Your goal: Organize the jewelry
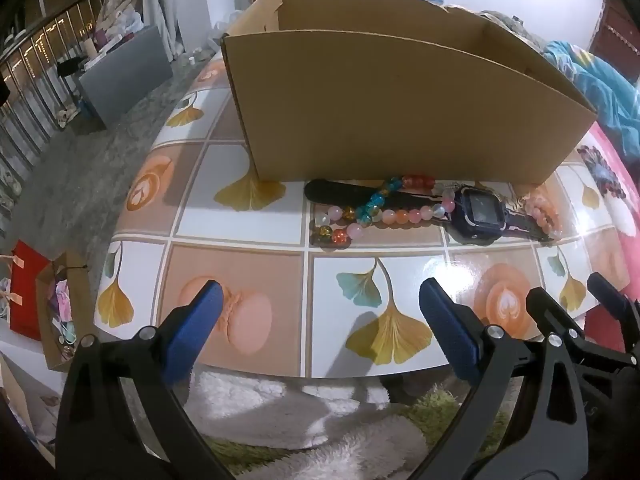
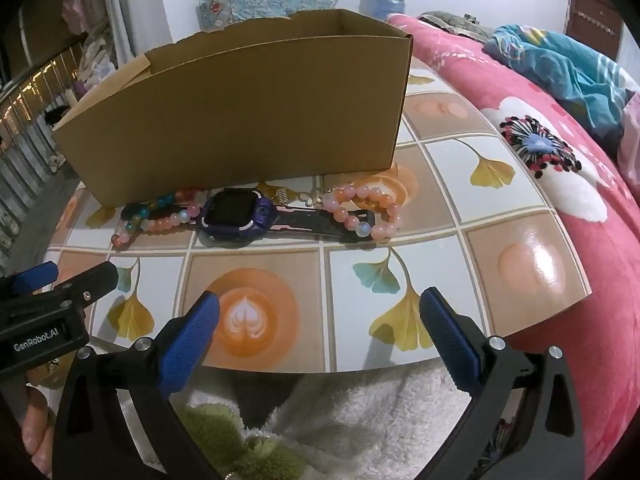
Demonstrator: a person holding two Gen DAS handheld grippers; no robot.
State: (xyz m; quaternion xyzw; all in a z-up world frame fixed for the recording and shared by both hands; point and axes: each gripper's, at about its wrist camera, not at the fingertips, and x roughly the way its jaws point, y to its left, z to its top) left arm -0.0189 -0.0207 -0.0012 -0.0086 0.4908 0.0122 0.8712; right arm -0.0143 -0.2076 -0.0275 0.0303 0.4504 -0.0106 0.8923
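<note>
Left gripper (image 1: pixel 320 300) and right gripper (image 2: pixel 319 308) both spread wide, holding nothing. Watch (image 2: pixel 240 216) flat, strap running left-right along box (image 2: pixel 240 112).

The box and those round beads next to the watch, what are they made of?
The cardboard box looks like plain brown corrugated card: matte, with a folded corner seam and a torn top edge. The bead bracelets look like glass or plastic: glossy, partly see-through balls in pink, blue and orange. Which of the two, I cannot tell.

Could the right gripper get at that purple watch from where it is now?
Probably yes. The right gripper is open and empty, and only bare table lies between it and the watch, though bead bracelets drape over its strap.
</note>
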